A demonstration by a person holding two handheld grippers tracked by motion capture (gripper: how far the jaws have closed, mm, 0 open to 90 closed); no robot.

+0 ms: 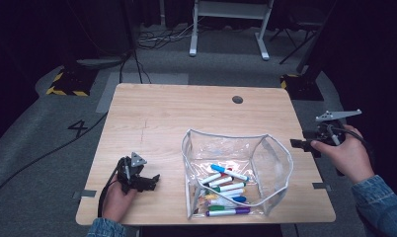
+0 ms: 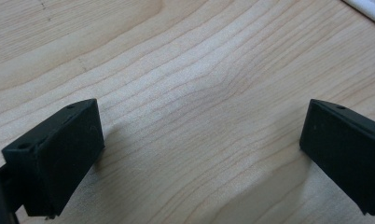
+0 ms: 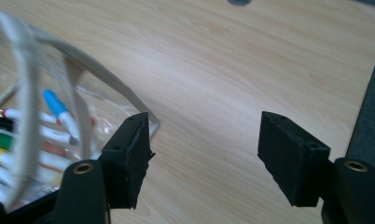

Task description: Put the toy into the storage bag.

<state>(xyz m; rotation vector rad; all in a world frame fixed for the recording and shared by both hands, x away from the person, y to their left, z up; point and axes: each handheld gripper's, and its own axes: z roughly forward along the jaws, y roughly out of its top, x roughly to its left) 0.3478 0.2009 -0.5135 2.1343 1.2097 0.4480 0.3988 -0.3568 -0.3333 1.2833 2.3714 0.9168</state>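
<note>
A clear plastic pouch (image 1: 236, 173) with a white zip rim lies open on the wooden table (image 1: 186, 118), holding several coloured markers (image 1: 226, 190). My left gripper (image 1: 149, 181) rests low on the table to the pouch's left, jaws open with bare wood between them (image 2: 199, 154). At the table's right edge my right gripper (image 1: 299, 144) is held open beside the pouch. In the right gripper view the pouch rim (image 3: 31, 93) and markers (image 3: 55, 107) lie left of its open jaws (image 3: 202, 154).
A round cable hole (image 1: 237, 99) sits at the table's far side. Beyond the table are white desk legs (image 1: 228, 29), cables on the grey floor (image 1: 38, 158) and yellow-black striped bases (image 1: 68, 81). The right table edge (image 3: 363, 116) is close to the right gripper.
</note>
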